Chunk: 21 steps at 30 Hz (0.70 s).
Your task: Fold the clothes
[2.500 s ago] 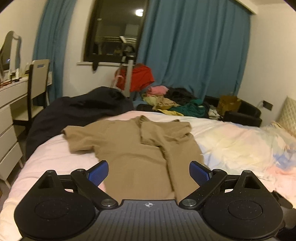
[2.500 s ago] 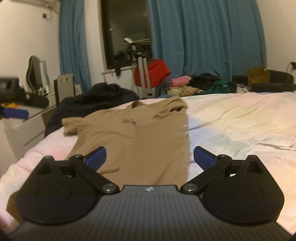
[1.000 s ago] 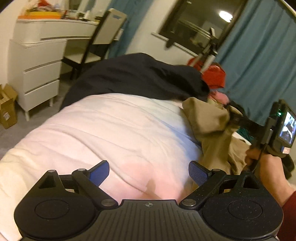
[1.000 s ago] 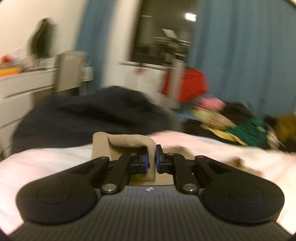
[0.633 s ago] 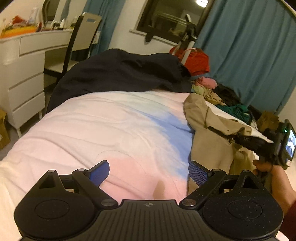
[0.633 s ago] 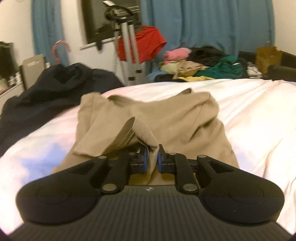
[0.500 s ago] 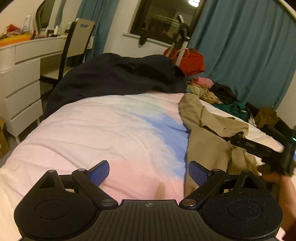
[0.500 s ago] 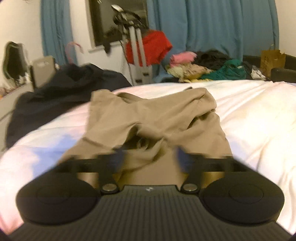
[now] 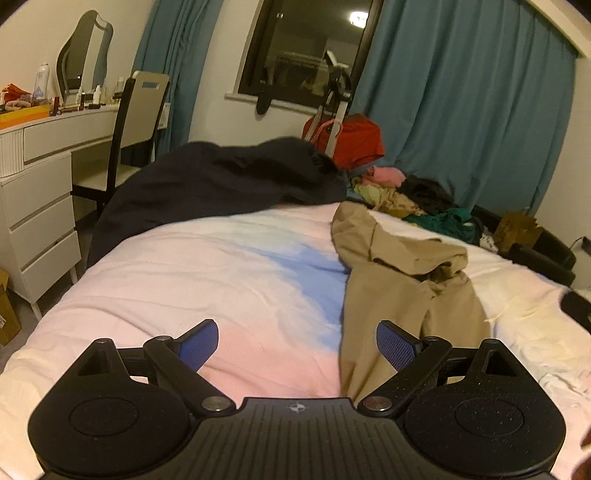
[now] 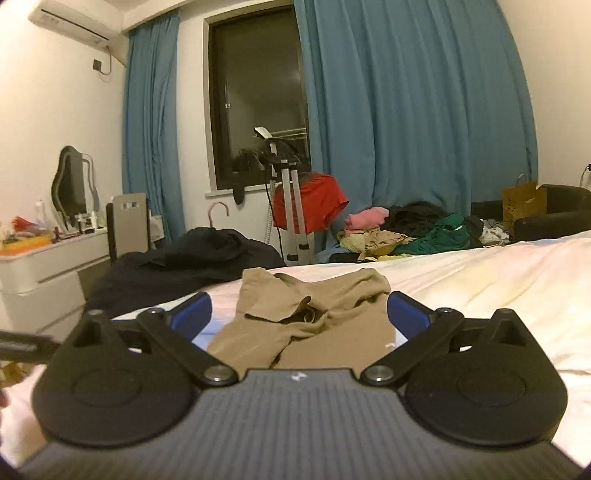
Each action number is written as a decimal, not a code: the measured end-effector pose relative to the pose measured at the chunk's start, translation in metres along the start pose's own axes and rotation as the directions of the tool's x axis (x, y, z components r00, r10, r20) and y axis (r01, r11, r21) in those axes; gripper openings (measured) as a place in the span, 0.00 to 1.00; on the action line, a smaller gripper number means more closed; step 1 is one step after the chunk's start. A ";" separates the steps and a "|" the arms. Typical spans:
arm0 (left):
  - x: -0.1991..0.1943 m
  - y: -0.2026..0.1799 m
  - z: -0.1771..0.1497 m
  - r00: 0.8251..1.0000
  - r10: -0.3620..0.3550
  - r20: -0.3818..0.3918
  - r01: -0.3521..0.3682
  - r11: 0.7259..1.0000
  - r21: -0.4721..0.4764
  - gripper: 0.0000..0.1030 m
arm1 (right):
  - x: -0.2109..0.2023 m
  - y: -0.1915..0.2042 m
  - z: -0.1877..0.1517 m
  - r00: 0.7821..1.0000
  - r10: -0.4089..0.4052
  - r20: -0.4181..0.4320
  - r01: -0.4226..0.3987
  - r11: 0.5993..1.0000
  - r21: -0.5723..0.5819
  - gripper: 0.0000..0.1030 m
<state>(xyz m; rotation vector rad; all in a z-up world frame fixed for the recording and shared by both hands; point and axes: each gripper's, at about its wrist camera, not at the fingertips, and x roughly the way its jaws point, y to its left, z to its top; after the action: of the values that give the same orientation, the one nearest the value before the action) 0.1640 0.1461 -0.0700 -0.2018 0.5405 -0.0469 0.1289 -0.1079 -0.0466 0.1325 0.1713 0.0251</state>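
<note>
On soft bed (image 9: 229, 280), rumpled tan shirt (image 9: 399, 280) (long, narrow), jaws wide

Shirt (image 9: 399, 280) lay on bed (image 9: 229, 280), right of middle in left wrist view, sleeve folded over body. Jacket (image 9: 221, 184) lay behind it at far edge. Clothes heap (image 9: 417, 199) sat beyond bed before curtain (image 9: 461, 110). Dresser (image 9: 40, 184) and chair (image 9: 136, 125) stood left of bed. Stand (image 10: 291, 206) stood under window (image 10: 258, 99).

Dim, warm yellowish indoor light. A ceiling lamp glares in the dark window pane (image 9: 356, 16). Fisheye bending curves the edges; corners go black.
</note>
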 end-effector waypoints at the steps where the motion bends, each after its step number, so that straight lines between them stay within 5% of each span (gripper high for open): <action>1: -0.003 -0.001 0.000 1.000 0.000 0.005 0.000 1.000 -0.001 0.91 | -0.008 -0.002 0.000 1.000 0.010 -0.008 -0.010 1.000 0.005 1.00; 8: -0.024 -0.016 0.002 0.999 -0.006 0.033 0.006 1.000 0.010 0.92 | -0.015 -0.014 -0.001 0.989 0.000 -0.145 -0.007 0.999 -0.044 1.00; 12: -0.018 -0.032 0.005 0.999 -0.033 0.016 0.033 0.999 0.019 0.93 | -0.017 -0.023 0.000 0.989 -0.044 -0.144 0.041 0.999 -0.025 1.00; 17: 0.035 -0.057 0.025 0.992 -0.110 -0.063 0.111 0.994 0.013 0.93 | -0.015 -0.033 -0.003 0.989 -0.148 -0.027 0.147 0.988 -0.054 1.00; 21: 0.099 -0.076 0.042 0.970 -0.210 -0.120 0.209 0.978 -0.019 0.89 | 0.011 -0.039 -0.010 0.976 -0.208 -0.065 0.202 0.975 -0.088 1.00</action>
<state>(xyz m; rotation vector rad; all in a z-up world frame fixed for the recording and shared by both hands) 0.2716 0.0693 -0.0697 -0.2627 0.6396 -0.2647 0.1382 -0.1454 -0.0631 0.0323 0.2569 -0.1690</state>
